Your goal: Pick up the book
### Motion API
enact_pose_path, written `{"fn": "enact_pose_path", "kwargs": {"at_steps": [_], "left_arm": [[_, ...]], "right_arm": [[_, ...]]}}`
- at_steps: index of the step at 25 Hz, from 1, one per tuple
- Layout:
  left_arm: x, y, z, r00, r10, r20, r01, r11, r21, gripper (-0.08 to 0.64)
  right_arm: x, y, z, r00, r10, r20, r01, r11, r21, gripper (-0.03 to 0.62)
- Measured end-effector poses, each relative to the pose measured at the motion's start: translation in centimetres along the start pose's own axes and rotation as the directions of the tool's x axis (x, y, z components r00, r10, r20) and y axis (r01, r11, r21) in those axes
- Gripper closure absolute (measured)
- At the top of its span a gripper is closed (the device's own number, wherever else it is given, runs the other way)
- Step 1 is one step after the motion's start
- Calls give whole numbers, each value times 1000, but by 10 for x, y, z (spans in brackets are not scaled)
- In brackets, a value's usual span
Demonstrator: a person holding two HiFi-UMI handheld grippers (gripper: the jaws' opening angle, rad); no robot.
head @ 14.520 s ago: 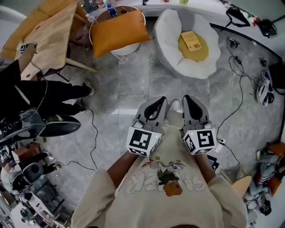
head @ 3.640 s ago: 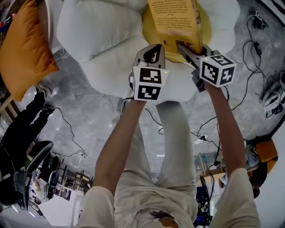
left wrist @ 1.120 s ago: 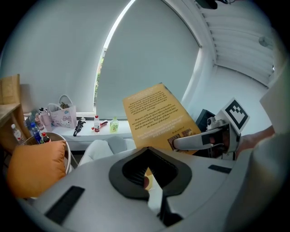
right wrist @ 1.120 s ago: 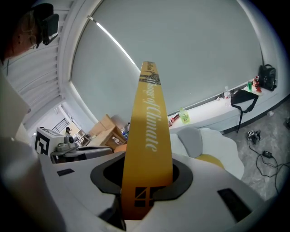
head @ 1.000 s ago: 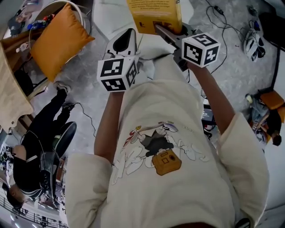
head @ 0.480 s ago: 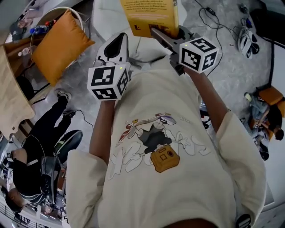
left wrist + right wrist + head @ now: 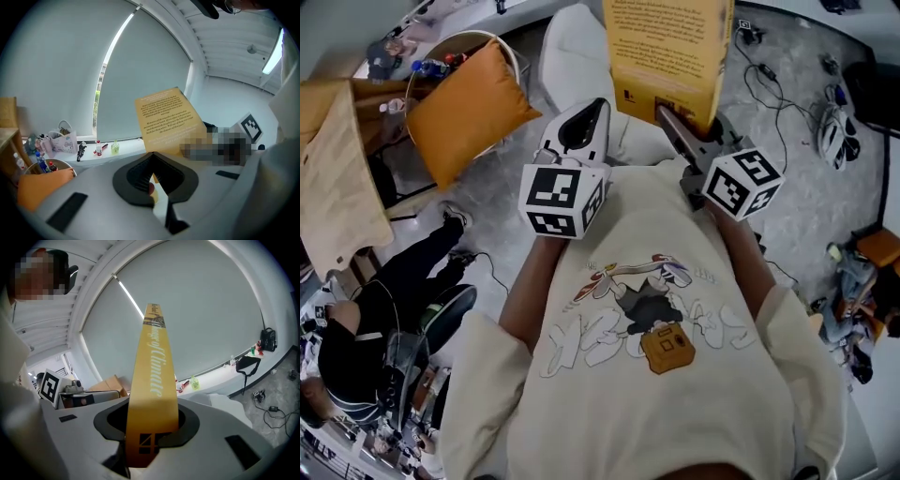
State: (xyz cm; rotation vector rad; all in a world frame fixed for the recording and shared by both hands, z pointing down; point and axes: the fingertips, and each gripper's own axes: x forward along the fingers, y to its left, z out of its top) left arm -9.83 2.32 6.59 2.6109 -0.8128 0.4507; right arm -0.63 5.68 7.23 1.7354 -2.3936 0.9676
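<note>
The left gripper [image 7: 600,103] has its jaws together, with nothing between them. The yellow book [image 7: 670,52] stands ahead of it and off to its right, clear of it. The right gripper [image 7: 671,119] is clamped on the book's lower edge, and the book rises upright from its jaws, spine facing that gripper's camera.

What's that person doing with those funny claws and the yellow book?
A person holds one claw in each hand. The right claw is clamped on the spine end of the yellow book and holds it upright in the air, above the white cushioned chair. The left claw is shut with nothing in it, just beside the book. So the book is picked up.
</note>
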Motion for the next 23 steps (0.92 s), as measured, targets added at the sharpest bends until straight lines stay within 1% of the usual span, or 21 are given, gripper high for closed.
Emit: {"fn": "enact_pose_path", "kwargs": {"at_steps": [2,7,11,19,23], "left_arm": [[-3,12,4,1000,4,13,-4,1000,13,555],[-2,15,4,1000,-11,20,11,999,41,555],[-6,17,2,1000,-19,21,18,998,55,555],[-6,20,4,999,-33,25,32,999,40,555],[-5,19,2,999,-44,13,44,999,31,555]], "right_arm": [[5,8,1,1000,-12,28,12,1000,-6,433],[4,10,-1,997,-47,60,48,999,-9,433],[5,14,-1,995,-61,77,61,998,-2,433],[5,14,-1,994,-78,72,78,997,11,433],[5,15,-1,994,-83,65,82,997,13,433]]}}
